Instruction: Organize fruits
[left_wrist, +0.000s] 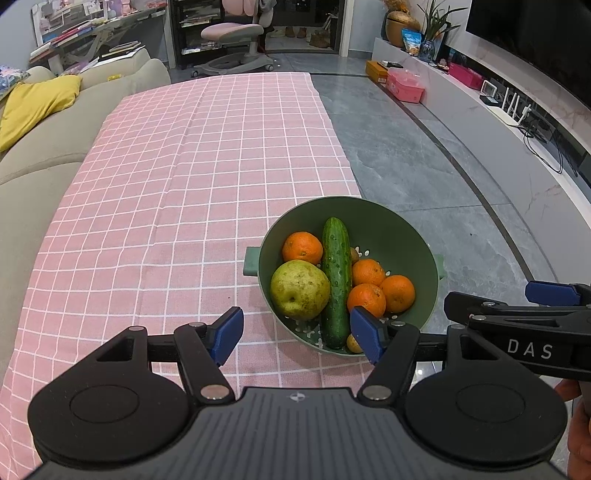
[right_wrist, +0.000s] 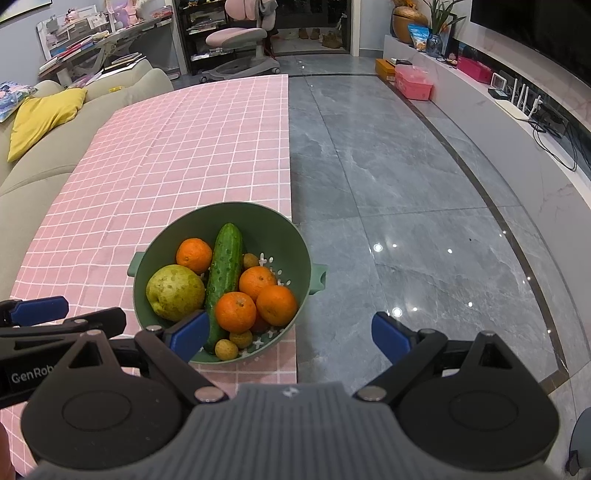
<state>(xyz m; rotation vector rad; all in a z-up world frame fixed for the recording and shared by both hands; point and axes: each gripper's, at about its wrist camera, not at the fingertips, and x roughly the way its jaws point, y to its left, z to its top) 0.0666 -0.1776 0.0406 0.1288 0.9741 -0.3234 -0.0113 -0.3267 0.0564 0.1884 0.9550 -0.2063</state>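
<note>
Green colander (left_wrist: 388, 221) sat at the near right edge of the desk (left_wrist: 166, 184), on the pink checked cloth. All the produce I could see was in it: one pear (left_wrist: 300, 290) on the left, a cucumber (left_wrist: 336, 284) lying lengthwise down the middle, four oranges (one (left_wrist: 302, 247) far left of the cucumber, three clustered on the right (left_wrist: 397, 293)), plus a few small yellowish round fruits (right_wrist: 226, 349) near the front rim, type unclear. Nothing lay loose on the cloth.

My left gripper (left_wrist: 297, 332) was spread wide and held nothing, hovering just short of the colander's near rim. My right gripper (right_wrist: 291, 334) was equally wide and empty, with its left finger over the near rim and its right finger out over the floor.

Stage was ambiguous: the layout fit either fruit already gathered into the colander, or a full colander waiting to be sorted out onto the desk. No second container was in view to settle it, so I couldn't call the next move. If anything was to be lifted, the oranges were packed touching, and the cucumber lay against the pear, so a clean grasp would have needed finger clearance.
</note>
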